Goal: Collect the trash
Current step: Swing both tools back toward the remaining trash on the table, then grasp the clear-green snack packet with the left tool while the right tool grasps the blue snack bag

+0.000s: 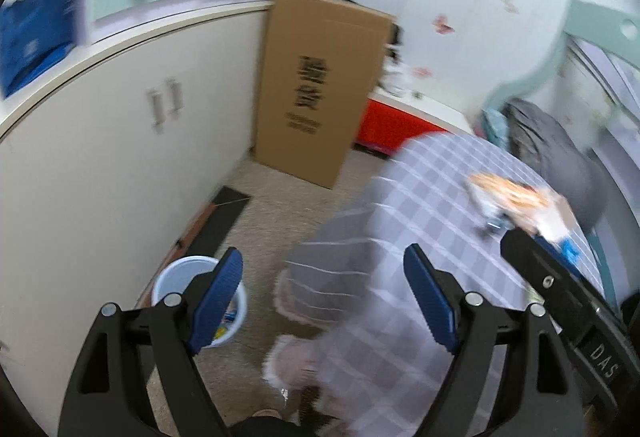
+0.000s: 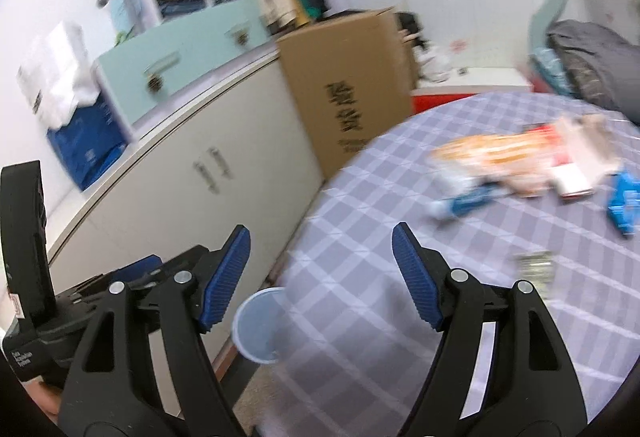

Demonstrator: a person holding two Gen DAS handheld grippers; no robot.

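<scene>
Trash lies on a round table with a purple checked cloth [image 2: 360, 277]: an orange snack wrapper [image 2: 492, 153], a red and white carton [image 2: 568, 173], a blue and white tube [image 2: 464, 203], a blue wrapper [image 2: 626, 201] and a small crumpled piece [image 2: 536, 267]. A light blue bin [image 1: 176, 275] stands on the floor left of the table; it also shows in the right wrist view [image 2: 260, 325]. My left gripper [image 1: 324, 301] is open and empty above the floor by the bin. My right gripper [image 2: 320, 277] is open and empty over the table's near edge. The wrapper also shows in the left wrist view [image 1: 508, 193].
A white cabinet [image 1: 100, 157] runs along the left. A tall cardboard box [image 1: 316, 85] stands against it. A red chest [image 1: 392, 125] sits behind the table. A grey bundle [image 1: 556, 153] lies at the table's far side. Fluffy slippers [image 1: 292, 357] are under the left gripper.
</scene>
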